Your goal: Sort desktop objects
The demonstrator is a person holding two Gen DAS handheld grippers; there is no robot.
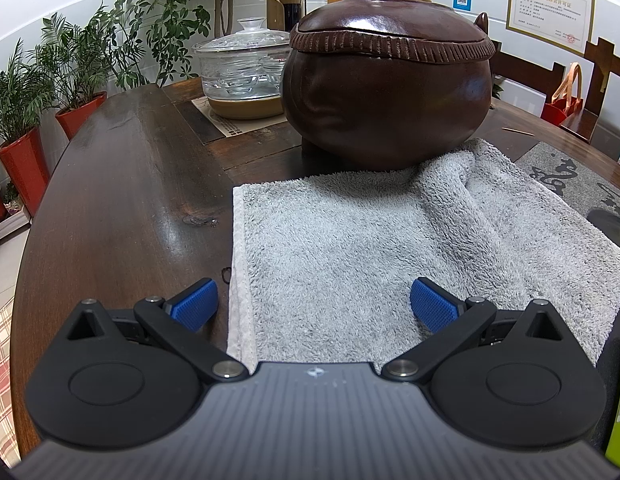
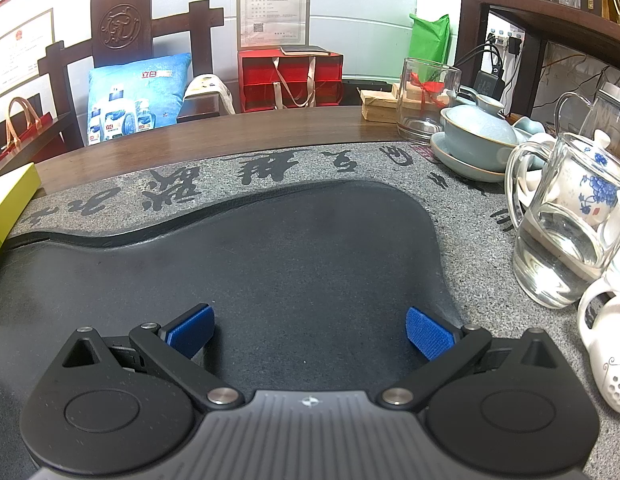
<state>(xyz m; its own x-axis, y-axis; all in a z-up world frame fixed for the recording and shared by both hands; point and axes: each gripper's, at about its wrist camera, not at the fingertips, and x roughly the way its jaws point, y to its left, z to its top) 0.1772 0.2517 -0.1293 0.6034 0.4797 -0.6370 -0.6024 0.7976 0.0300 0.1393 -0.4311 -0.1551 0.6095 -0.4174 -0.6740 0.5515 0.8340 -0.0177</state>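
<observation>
Dark wood makes up the surface (image 1: 122, 184), with a grey towel (image 1: 349, 248) spread near its front edge and a brown lidded pot (image 1: 385, 92) standing on the towel's far end. Toward the right lies a stone tea tray (image 2: 290, 280), carved with characters I cannot read. At the tray's right edge stand a glass pitcher (image 2: 565, 232) and a celadon lidded cup (image 2: 477, 136).

Both the left claw (image 1: 313, 304) and the right claw (image 2: 310, 332) are spread wide and empty, so sorting looks barely begun; everything remains to place.

A framed licence (image 2: 274, 4) on the wall is headed 营业执照; the blue cushion (image 2: 142, 92) reads 立白.
</observation>
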